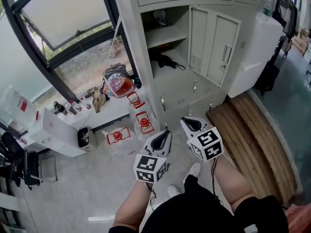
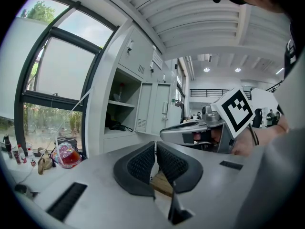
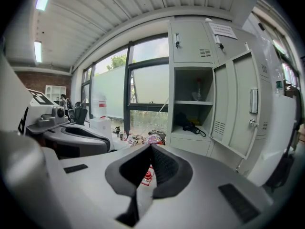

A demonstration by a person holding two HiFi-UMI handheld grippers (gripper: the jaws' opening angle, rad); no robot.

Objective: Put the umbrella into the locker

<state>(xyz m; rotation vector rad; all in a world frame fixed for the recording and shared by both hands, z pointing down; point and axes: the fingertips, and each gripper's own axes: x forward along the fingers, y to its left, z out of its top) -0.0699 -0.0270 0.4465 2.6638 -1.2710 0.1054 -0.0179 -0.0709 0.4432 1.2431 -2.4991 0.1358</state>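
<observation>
Grey steel locker (image 1: 137, 47) stands ahead of us with one compartment open and its one door (image 1: 214, 45) swung out to the right. We count one umbrella (image 1: 165, 61), two grippers and three clear containers with red tops (image 1: 117, 136) on the floor (image 1: 73, 188).

The umbrella is black and folded short. It lies on its side on the bottom of the open compartment, under the inner shelf (image 1: 165, 35), with a thin strap trailing toward the front edge.

The left gripper (image 1: 165, 133) and the right gripper (image 1: 188, 123) hang side by side, well apart from the locker front. The left fingers (image 2: 140, 163) are pressed together with nothing between them, and so are the right fingers (image 3: 164, 165).

Bare floor lies between the grippers and the locker. The containers border it on the left, a wooden platform (image 1: 252, 140) on the right.
</observation>
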